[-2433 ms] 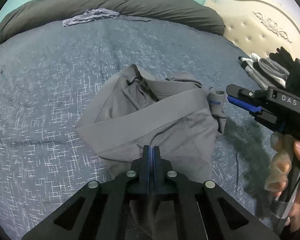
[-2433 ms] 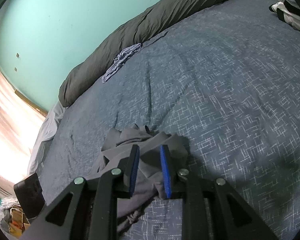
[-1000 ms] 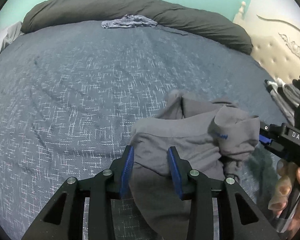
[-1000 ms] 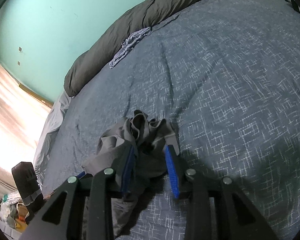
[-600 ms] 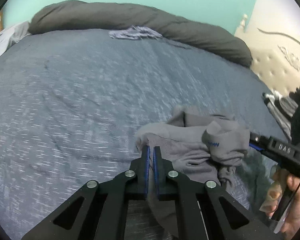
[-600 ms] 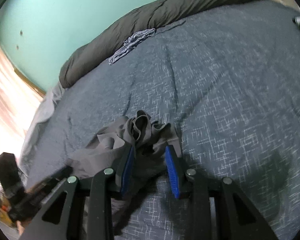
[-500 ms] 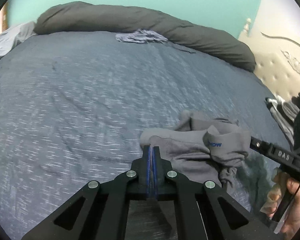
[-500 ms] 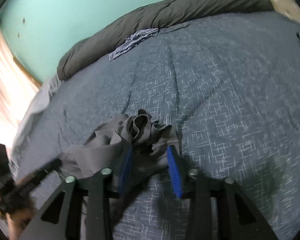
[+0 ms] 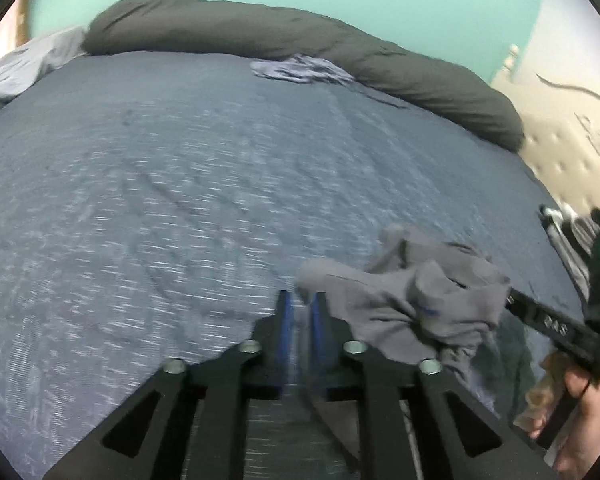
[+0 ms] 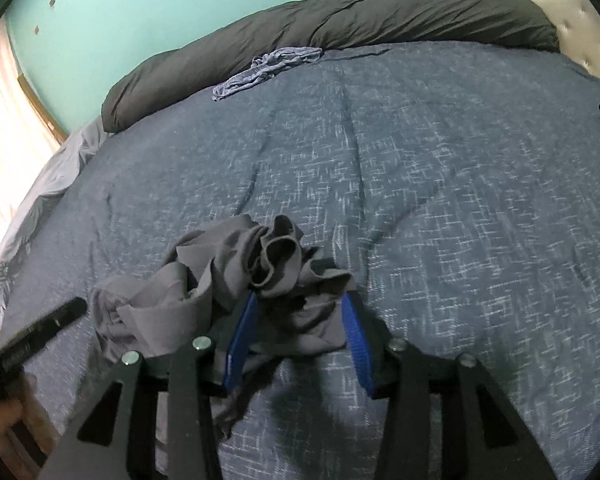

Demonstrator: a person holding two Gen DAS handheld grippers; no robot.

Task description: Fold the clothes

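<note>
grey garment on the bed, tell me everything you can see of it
The grey garment is soft, thin knit cloth, bunched in a crumpled heap on the blue bedspread, not yet folded. A small blue mark shows on one fold. The open right gripper straddles its near edge; the left gripper, slightly parted, sits at its other edge.

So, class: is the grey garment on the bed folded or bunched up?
Bunched up: the grey garment lies in a crumpled heap of loose ridges, with no flat, squared layers.

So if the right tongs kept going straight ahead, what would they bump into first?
Probably the crumpled grey garment. It is bunched right at the tips of the open right tongs, partly between them. Beyond it lies only the blue bedspread.
</note>
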